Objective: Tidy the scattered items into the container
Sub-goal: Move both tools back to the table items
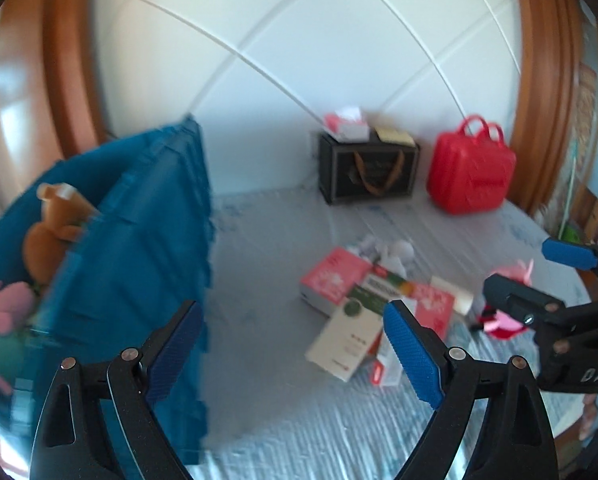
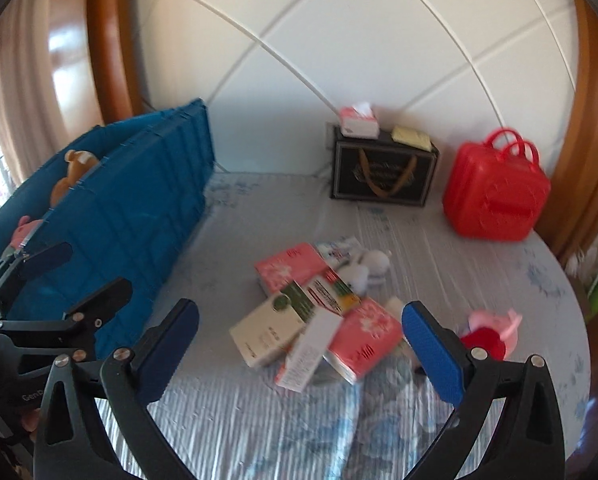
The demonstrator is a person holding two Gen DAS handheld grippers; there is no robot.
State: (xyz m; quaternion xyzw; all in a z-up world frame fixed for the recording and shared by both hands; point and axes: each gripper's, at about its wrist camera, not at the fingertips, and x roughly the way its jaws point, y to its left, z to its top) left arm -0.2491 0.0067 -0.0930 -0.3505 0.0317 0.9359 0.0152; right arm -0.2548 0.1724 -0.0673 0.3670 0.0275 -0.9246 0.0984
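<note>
Above the pale, ribbed bedspread, both tongs hover with nothing between their fingers. From its own camera, the left gripper points forward beside the blue ribbed plastic crate, its black arms spread wide and its blue textured pads well apart. The right gripper is likewise wide, aimed over the heap of scattered things at the middle of the bed; in the left view it juts in from the right edge, its jaws parted above a small pink and red plush toy.

The heap holds a white and green cardboard box, two pink flowered tissue packs, a slim white and red carton and a soft white plush toy, overlapping one another. Inside the crate lie a brown plush bear and a pink plush toy. Against the white panelled headboard stand a black gift bag with tan handles and a glossy red hard-shell case.
</note>
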